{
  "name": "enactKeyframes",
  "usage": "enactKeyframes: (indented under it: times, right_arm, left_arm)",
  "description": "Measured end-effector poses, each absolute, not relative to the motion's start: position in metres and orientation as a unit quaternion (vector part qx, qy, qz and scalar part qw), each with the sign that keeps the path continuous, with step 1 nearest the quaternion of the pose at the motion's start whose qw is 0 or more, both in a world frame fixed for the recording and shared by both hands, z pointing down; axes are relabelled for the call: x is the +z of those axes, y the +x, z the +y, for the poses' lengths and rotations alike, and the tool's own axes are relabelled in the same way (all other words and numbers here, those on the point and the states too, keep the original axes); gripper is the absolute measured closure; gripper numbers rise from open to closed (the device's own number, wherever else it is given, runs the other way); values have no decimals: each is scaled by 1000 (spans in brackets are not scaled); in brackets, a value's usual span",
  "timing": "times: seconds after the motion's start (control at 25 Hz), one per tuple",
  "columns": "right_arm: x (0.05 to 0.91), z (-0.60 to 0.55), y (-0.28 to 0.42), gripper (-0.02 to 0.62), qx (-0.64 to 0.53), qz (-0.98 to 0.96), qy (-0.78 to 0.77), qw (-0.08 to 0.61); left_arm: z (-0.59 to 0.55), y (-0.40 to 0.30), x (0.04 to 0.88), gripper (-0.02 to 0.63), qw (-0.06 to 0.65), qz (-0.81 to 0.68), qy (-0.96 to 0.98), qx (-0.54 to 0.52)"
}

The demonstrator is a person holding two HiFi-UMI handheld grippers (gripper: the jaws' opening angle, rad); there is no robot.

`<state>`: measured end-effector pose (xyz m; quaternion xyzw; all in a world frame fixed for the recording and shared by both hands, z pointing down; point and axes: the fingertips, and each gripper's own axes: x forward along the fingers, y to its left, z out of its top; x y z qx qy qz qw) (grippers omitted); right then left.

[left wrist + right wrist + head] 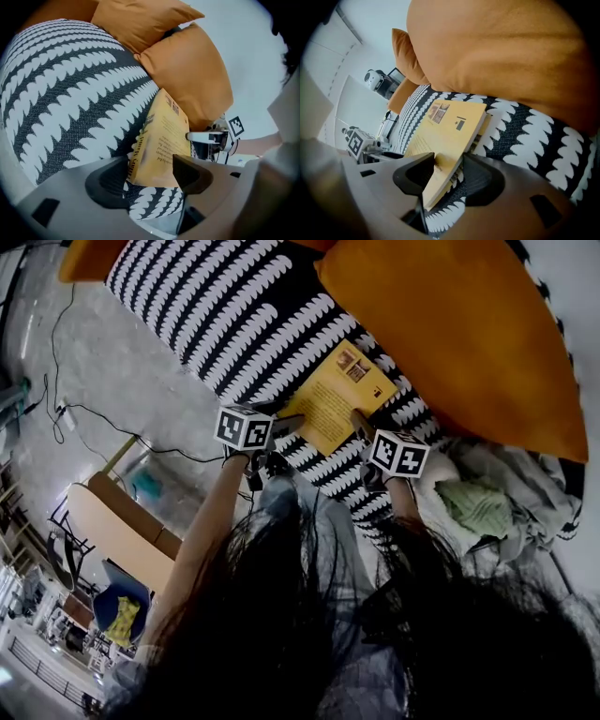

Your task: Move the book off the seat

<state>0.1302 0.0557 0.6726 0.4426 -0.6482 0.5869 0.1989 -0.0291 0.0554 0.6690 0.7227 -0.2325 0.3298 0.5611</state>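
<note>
A thin yellow book (342,395) lies on the black-and-white patterned seat (216,306), close to its front edge. My right gripper (361,423) holds the book's near right corner. In the right gripper view the book (445,131) sits tilted between the jaws of the right gripper (447,171), with one pad on its cover and one under it. My left gripper (286,423) is at the near left corner. In the left gripper view the left gripper (150,171) stands open, its jaws far wider apart than the book (164,140), whose spine faces it.
A big orange cushion (450,334) rests on the seat just behind the book, a second orange cushion (140,21) beyond it. Crumpled pale cloth (506,493) lies right of the seat. Left of the seat are grey floor with cables (84,409) and a wooden chair (112,521).
</note>
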Motion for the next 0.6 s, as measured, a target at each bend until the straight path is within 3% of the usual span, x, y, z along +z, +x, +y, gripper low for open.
enactKeyframes:
  times: [0.24, 0.44, 0.6]
  right_arm:
    - [666, 46, 135, 449, 612, -618, 467, 161]
    - [638, 33, 136, 482, 639, -601, 466, 117]
    - [623, 32, 131, 490, 643, -602, 462, 108]
  left_arm:
    - [88, -20, 666, 311, 500, -137, 740, 428]
    - [94, -18, 643, 322, 530, -157, 732, 397]
    - [95, -22, 624, 322, 516, -180, 740, 392]
